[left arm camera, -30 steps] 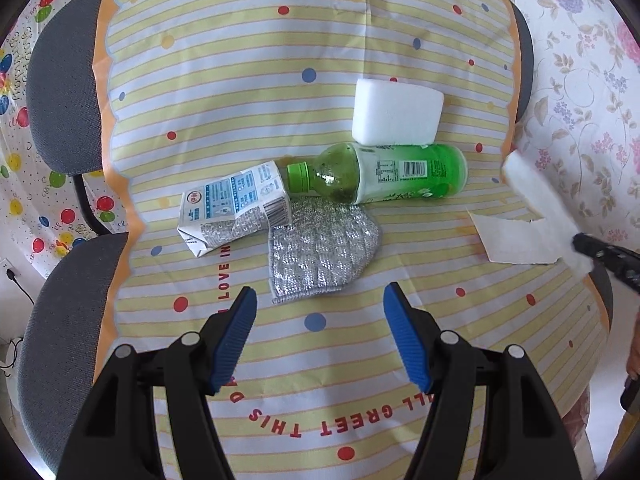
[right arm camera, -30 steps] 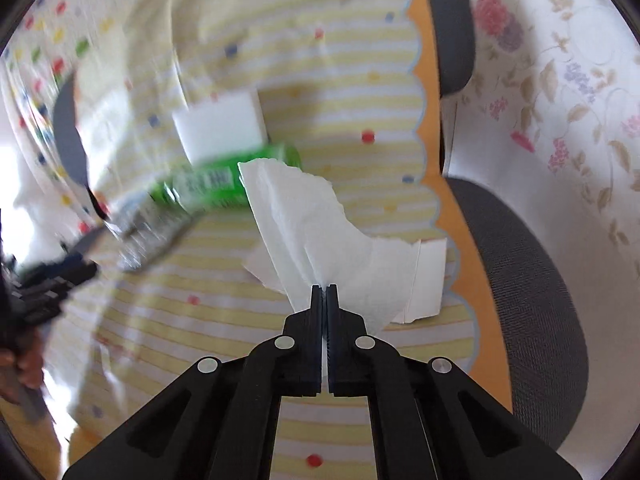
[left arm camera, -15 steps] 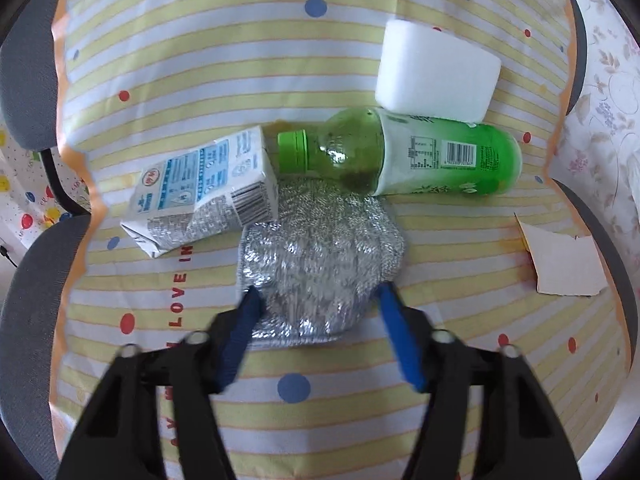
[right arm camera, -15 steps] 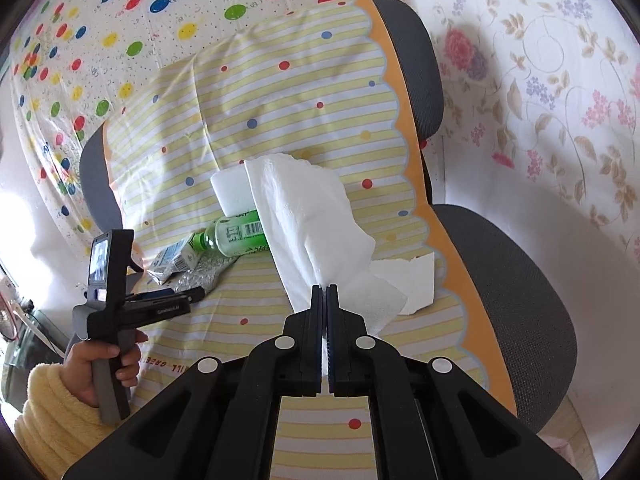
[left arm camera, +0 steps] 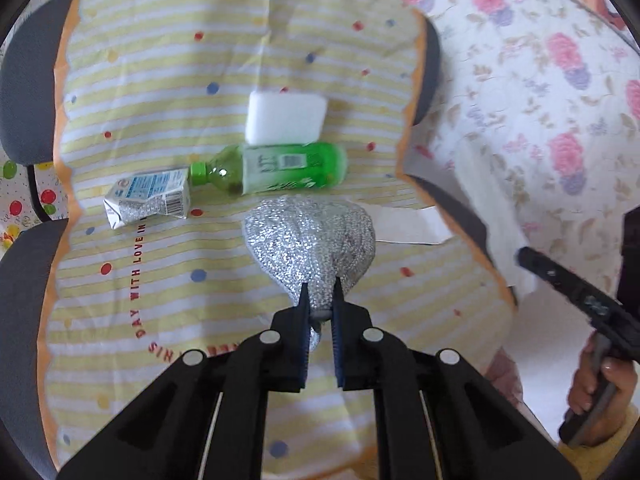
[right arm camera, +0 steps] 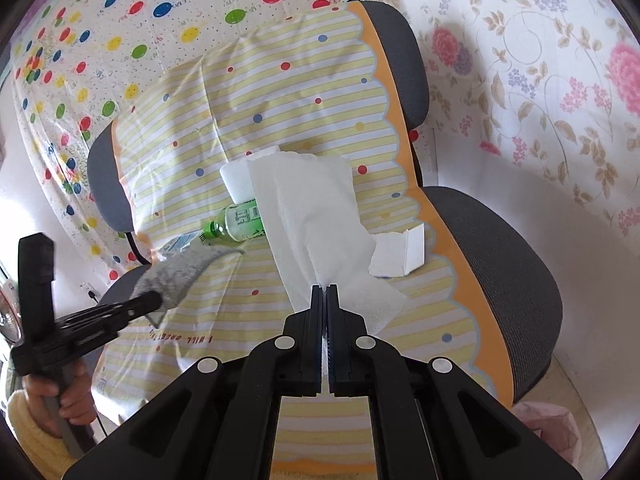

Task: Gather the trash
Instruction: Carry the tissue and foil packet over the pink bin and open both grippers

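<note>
Left gripper has just closed, pinching the silver scrubber above the striped cloth. Right gripper pinches the tissue, which hides part of the green bottle; its contents are unclear. Carton lies beside the bottle's cap, sponge behind

grey chair, floral wall covering, perhaps cloth

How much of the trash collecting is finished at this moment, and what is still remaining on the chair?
Nothing visibly looks disposed of yet. In hand: the left tongs are shut on the silver scouring pad, lifted off the seat; the right tongs are shut on the white tissue. Left on the striped cloth: the milk carton, green bottle, white sponge and torn paper.
</note>
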